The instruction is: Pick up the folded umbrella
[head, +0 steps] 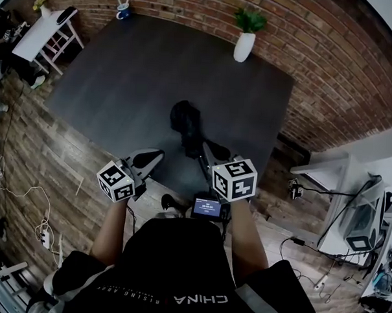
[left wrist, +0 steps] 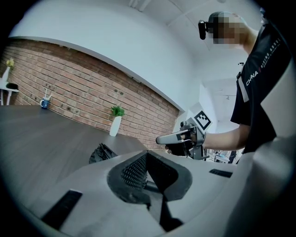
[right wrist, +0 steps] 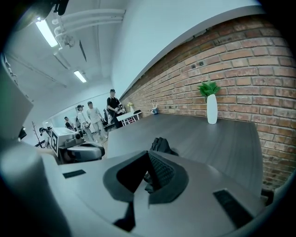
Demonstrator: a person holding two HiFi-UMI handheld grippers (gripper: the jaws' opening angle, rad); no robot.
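On my head view the folded umbrella [head: 186, 122] lies on the dark tabletop [head: 122, 71], a black bundle near the middle. Its slim end runs toward 5 o'clock, close to the near edge.

My left tool [head: 152, 157] sits at 7 o'clock from the umbrella, clear of it and over the tabletop's near edge. In the left gripper view its jaws are pressed together with nothing between them, and the umbrella shows as a dark heap at 10 o'clock beyond them.

My right tool [head: 208, 152] is at 5 o'clock from the bundle, right over the umbrella's slim end. I cannot tell whether it touches. In the right gripper view its jaws are also closed tight and grip nothing, with the umbrella just past their tips at 12 o'clock.

A white vase [head: 243, 47] with a green plant stands at the tabletop's far edge at 1 o'clock, against the brick wall [head: 329, 74]. A blue mug [head: 122, 12] is at the far corner at 11 o'clock. Several people [right wrist: 95, 118] stand far off at 9 o'clock in the right gripper view.
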